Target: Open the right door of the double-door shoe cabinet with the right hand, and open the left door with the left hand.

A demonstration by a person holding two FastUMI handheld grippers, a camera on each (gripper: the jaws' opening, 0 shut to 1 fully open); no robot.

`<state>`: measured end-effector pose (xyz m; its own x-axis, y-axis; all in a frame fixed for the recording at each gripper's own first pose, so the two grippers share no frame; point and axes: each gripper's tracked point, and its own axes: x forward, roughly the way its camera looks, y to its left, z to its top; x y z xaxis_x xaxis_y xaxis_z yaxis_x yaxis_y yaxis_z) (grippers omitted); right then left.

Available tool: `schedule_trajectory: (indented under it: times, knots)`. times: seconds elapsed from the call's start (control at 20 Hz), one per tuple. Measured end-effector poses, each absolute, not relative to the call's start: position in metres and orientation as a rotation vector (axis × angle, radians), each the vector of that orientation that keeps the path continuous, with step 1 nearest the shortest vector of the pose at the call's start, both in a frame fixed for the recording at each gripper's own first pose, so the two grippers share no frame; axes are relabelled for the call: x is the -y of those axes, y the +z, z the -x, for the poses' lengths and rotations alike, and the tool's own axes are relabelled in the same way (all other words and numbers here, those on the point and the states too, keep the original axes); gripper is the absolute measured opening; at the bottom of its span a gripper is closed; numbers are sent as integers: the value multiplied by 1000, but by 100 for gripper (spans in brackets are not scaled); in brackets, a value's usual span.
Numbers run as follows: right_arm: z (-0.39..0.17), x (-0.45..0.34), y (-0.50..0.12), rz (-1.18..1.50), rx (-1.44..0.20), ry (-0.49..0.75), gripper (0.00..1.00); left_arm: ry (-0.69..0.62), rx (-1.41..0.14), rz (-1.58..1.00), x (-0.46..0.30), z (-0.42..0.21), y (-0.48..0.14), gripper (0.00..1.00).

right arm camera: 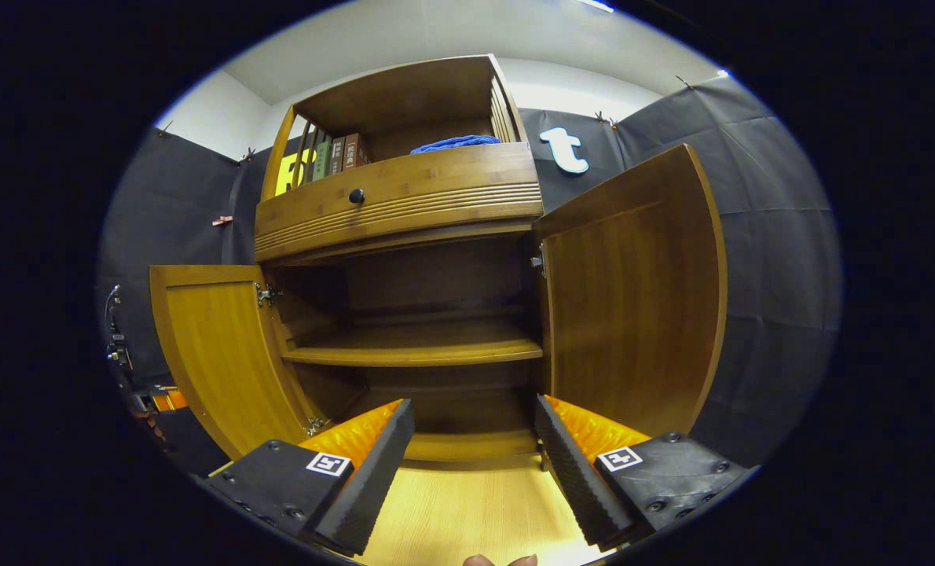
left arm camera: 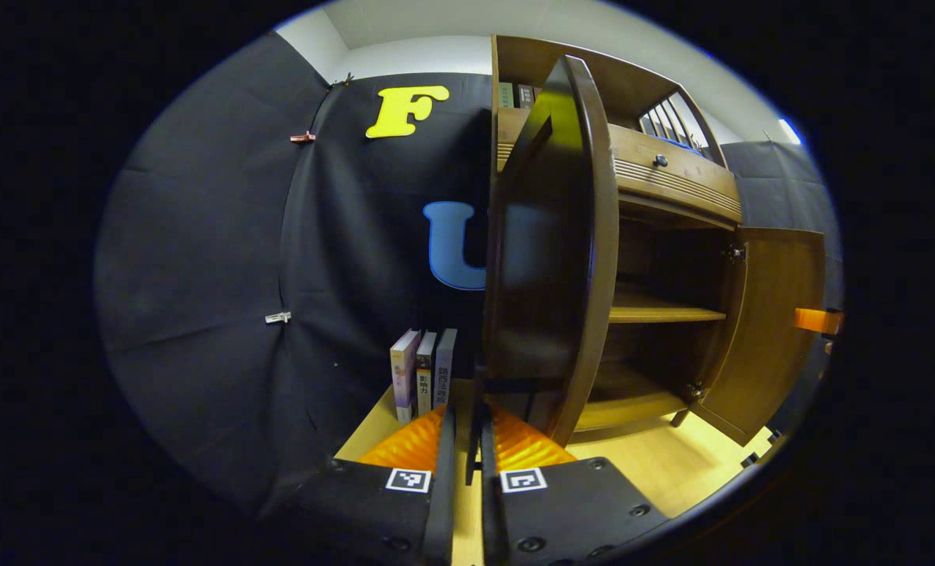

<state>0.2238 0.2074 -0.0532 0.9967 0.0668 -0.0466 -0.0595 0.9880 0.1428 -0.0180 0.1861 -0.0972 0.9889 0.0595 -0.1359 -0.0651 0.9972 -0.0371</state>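
We see the left gripper [left arm camera: 467, 440] low in the left gripper view, its fingers drawn nearly together around a thin dark handle at the lower edge of the left door [left arm camera: 550, 259]; whether both pads press on it we cannot tell. That door stands swung out, edge-on just ahead of the fingers.

In the right gripper view the right gripper [right arm camera: 475, 440] hangs with fingers spread wide, holding nothing, in front of the cabinet [right arm camera: 405, 204]. The right door [right arm camera: 632, 299] stands open beside its right finger, apart from it. The left door shows open on the far side.

Cabinet and doors are warm brown wood with visible grain; the doors curve slightly. A ribbed drawer [right arm camera: 397, 200] with a dark round knob [right arm camera: 356, 196] sits above the bare shelf [right arm camera: 412, 346]. Books [right arm camera: 334, 156] and a blue cloth [right arm camera: 456, 143] sit in the top compartment. Finger pads are black and ridged, backed in orange.

The floor [right arm camera: 460, 511] is pale wood. Three books [left arm camera: 424, 373] stand against black cloth walls.
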Motion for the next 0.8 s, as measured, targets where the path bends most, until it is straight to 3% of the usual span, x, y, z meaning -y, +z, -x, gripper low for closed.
schedule_trajectory:
  times: [0.5,0.55,0.8]
  knots:
    - [-217,-209,-56,-130,-56,109,98,149,-116,45,-186,57,-98,23]
    - [-216,-210,-57,-132,-56,117,98,148,-110,46,-184,62,-95,30]
    - [-207,-220,-55,-126,-36,154,95,126,-44,51,-174,82,-79,97]
